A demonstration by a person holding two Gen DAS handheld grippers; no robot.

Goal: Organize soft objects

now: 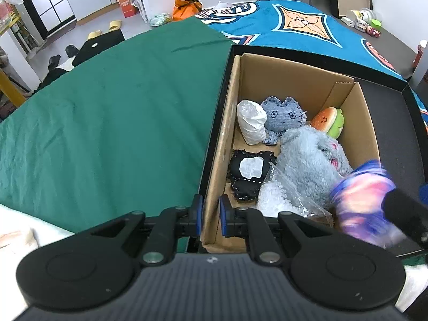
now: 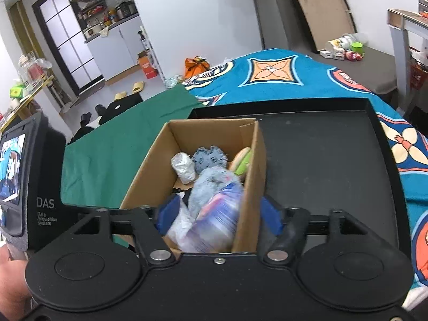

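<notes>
A cardboard box (image 1: 299,75) stands in a black tray (image 1: 396,123). It holds a white wrapped bundle (image 1: 251,121), a denim plush (image 1: 283,115), a burger plush (image 1: 327,120), a grey furry plush (image 1: 307,160), a black-and-white pad (image 1: 250,172) and a clear bag (image 1: 278,198). My left gripper (image 1: 211,215) straddles the box's left wall with a narrow gap; whether it grips is unclear. My right gripper (image 2: 218,218) is open above the box (image 2: 251,187). A blurred pink-and-blue soft object (image 2: 216,219) lies between its fingers, and shows in the left wrist view (image 1: 361,203).
A green cloth (image 1: 112,112) covers the surface left of the tray. A teal patterned blanket (image 1: 302,24) lies behind. Slippers, shoes and an orange bag (image 1: 187,4) lie on the floor. Small containers (image 2: 345,46) stand at the far right.
</notes>
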